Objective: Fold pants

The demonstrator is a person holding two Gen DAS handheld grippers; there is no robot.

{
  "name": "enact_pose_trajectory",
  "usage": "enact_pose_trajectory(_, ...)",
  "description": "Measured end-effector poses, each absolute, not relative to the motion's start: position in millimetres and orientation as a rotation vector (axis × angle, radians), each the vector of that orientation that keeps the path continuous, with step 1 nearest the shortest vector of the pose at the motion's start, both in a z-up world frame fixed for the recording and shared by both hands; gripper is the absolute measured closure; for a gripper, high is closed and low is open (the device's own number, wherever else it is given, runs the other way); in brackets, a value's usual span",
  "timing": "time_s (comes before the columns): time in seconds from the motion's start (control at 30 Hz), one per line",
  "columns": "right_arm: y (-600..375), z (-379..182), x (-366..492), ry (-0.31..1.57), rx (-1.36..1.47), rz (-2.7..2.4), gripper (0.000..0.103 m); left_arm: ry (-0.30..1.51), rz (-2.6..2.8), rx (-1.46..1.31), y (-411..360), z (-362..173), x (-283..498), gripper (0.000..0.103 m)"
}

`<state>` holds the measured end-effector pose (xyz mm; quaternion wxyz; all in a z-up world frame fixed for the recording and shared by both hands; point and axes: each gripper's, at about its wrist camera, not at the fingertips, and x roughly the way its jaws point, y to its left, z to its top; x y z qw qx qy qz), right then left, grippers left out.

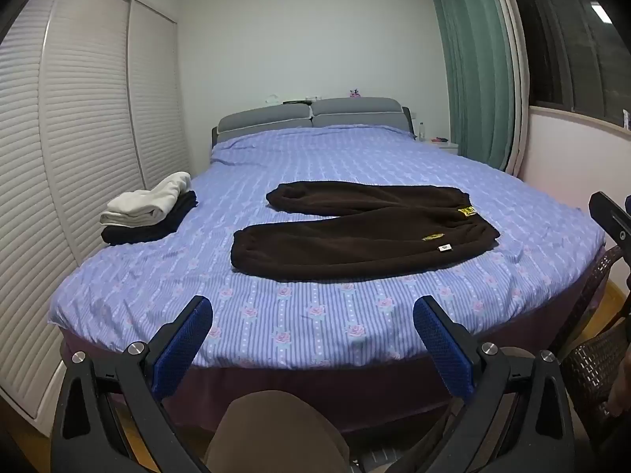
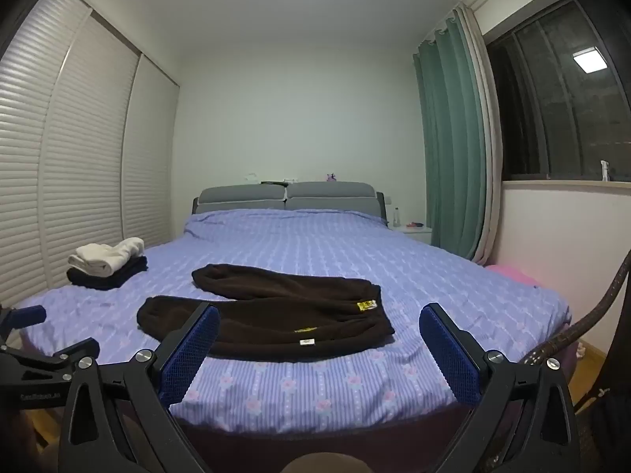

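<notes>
Dark brown fleece pants (image 1: 355, 232) lie flat across the blue flowered bed sheet (image 1: 276, 323), legs spread toward the left, waist with yellow labels at the right. The same pants (image 2: 276, 315) show in the right wrist view. My left gripper (image 1: 313, 311) stands open over the foot of the bed, well short of the pants, nothing between its blue pads. My right gripper (image 2: 319, 323) is open too, held back from the bed's near edge, its fingers framing the waist end without touching it. The left gripper's fingertip (image 2: 27, 315) shows at the far left of that view.
A stack of folded clothes (image 1: 148, 213), white on black, sits at the bed's left side beside louvred wardrobe doors (image 1: 59, 138). A grey headboard (image 1: 311, 116) is at the far end. A wicker chair (image 1: 591, 362) stands at the right. Green curtain (image 2: 449, 138) and window are beyond.
</notes>
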<state>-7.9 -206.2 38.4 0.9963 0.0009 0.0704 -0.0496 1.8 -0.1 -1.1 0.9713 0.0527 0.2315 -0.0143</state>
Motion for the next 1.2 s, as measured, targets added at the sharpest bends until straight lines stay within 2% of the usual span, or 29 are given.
enact_pose_trajectory(1.2, -206.0, 36.5, -7.9, 0.14, 0.011, -0.095, 0.0, 0.407, -0.041, 0.087, 0.8, 7.1, -7.5, 0.0)
